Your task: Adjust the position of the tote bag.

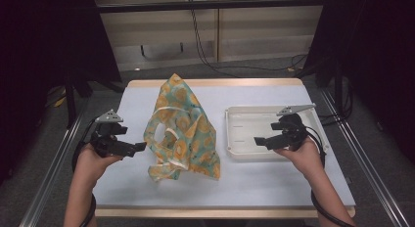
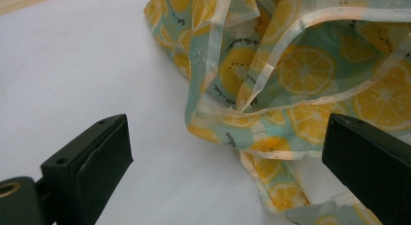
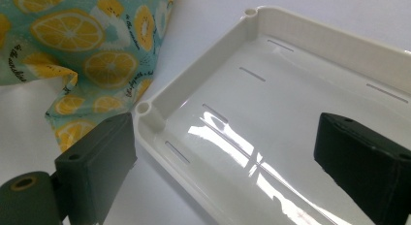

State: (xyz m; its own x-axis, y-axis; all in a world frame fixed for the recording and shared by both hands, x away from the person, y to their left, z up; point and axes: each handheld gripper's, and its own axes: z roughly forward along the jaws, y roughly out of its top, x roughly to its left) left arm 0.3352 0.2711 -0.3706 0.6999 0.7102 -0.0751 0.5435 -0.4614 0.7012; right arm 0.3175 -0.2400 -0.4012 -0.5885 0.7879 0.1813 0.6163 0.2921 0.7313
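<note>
high view: nearest, the left gripper and right gripper hover with jaws spread, holding nothing, either side of the crumpled lemon-print cloth lying mid-table, just left of the white tray. this looks like the approach; next, pinch a cloth edge. left gripper view alone reveals the cloth's pale hem between its jaws.
</note>
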